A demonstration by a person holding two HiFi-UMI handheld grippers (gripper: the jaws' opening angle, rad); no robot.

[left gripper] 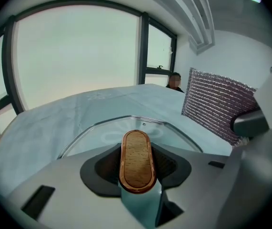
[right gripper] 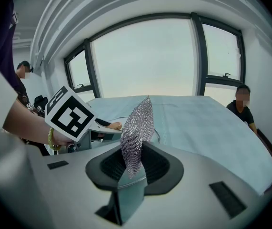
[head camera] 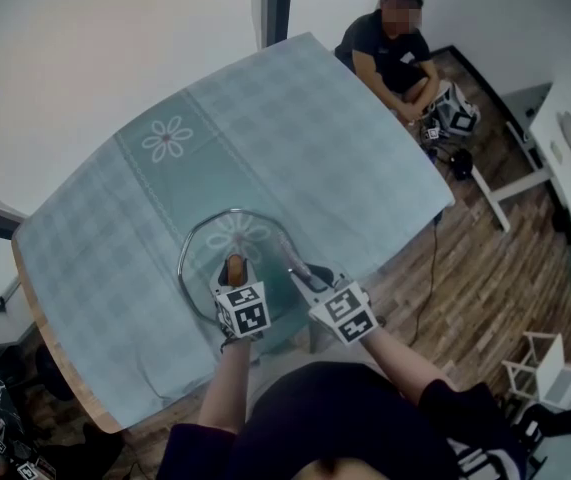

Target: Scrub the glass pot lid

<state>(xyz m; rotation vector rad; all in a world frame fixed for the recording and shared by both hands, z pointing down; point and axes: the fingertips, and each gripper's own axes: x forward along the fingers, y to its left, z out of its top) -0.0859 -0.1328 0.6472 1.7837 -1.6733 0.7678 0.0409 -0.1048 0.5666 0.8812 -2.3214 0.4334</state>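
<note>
Head view gives the whole layout: 1 table (head camera: 305,118) under a teal checked cloth with flower prints. The glass pot lid (head camera: 205,258) lies flat on it near the edge closest to whoever's wearing the camera, well apart from the seated person (head camera: 390,48) at the far corner. Left gripper (head camera: 235,273) comes down over the middle of the lid. Going by the left gripper view, its jaws are clamped on the lid's wooden handle (left gripper: 136,160), pads snug against both long sides. Right gripper (head camera: 300,273) sits just beside it on the right, pinching a metal mesh scrubber (right gripper: 136,128) that sticks up out of the jaws like a little flag. The free end of the mesh hangs over the right part of the lid, but I can't tell if it's touching glass yet. My read on the step: lid pinned, scrubber lined up, so this is the very start of scrubbing or just before it. Next move, I'd guess, needs the left grip firm so the lid doesn't skate on the cloth. The right one has to tip down enough to press mesh onto the glass and rub around the handle without bumping the other gripper. Count: 1 table, 1 seated person plus 1 more person (right gripper: 22,85) at the left edge of the right gripper view, 1 lid, 2 grippers, 1 scrubber, 1 handle.
</note>
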